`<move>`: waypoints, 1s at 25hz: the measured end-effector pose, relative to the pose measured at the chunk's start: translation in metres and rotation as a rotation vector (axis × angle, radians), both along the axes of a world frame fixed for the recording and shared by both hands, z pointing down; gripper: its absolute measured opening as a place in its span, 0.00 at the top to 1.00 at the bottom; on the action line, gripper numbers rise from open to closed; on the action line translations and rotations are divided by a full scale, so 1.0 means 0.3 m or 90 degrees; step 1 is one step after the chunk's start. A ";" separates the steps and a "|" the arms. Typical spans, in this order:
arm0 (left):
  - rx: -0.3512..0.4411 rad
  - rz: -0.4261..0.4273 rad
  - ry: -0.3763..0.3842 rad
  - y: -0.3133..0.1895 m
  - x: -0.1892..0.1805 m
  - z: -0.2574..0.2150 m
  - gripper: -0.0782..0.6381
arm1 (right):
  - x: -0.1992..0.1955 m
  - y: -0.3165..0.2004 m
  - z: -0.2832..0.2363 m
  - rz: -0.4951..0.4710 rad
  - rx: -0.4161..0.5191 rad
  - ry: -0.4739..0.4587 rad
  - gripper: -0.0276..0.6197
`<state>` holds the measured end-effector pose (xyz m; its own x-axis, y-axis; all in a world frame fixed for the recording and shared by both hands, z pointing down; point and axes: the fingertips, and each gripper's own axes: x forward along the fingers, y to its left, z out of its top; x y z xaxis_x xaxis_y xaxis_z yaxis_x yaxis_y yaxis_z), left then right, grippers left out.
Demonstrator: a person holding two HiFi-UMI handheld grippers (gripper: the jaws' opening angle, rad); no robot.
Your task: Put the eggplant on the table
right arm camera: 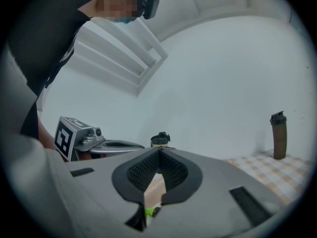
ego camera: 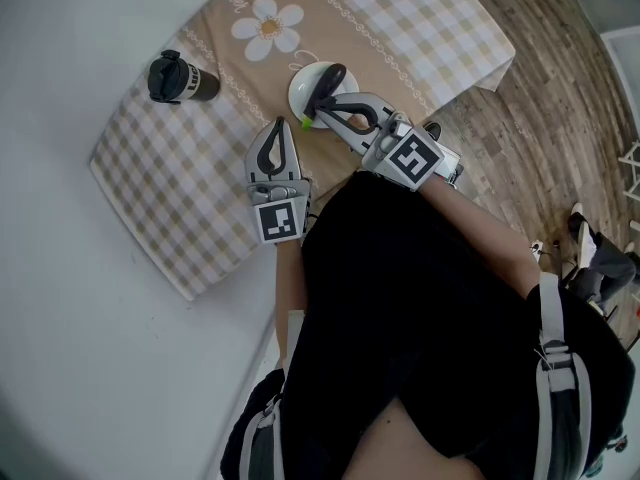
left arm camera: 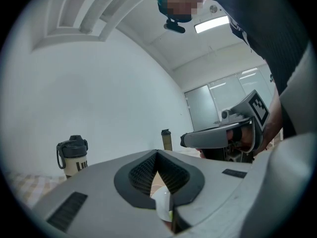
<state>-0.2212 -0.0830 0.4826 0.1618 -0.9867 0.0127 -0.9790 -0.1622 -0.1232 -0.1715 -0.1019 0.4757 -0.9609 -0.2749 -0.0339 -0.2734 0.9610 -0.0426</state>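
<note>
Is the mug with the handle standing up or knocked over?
Standing up. In the left gripper view the travel mug stands straight, with its dark lid on top.

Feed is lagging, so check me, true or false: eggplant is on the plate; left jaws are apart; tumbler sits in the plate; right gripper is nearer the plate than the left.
1. The eggplant lies on the plate: true.
2. The left gripper has its jaws apart: false; they are together, with nothing between.
3. The tumbler sits in the plate: false; it stands on the cloth, apart from the plate.
4. The right gripper is nearer the plate: true.
</note>
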 end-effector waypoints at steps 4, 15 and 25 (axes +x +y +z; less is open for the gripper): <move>-0.010 0.002 0.005 -0.002 0.003 0.018 0.89 | 0.000 0.000 0.009 0.001 0.011 0.008 0.95; -0.020 0.000 0.002 0.063 0.057 0.050 0.89 | 0.069 0.048 0.035 0.020 0.005 0.021 0.95; -0.071 -0.002 -0.011 0.050 0.049 0.121 0.89 | 0.091 0.045 0.044 0.030 0.005 0.028 0.95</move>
<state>-0.2063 -0.0679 0.5188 0.1580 -0.9796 0.1244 -0.9774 -0.1730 -0.1211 -0.1442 -0.0884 0.4890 -0.9475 -0.3198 0.0061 -0.3198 0.9472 -0.0223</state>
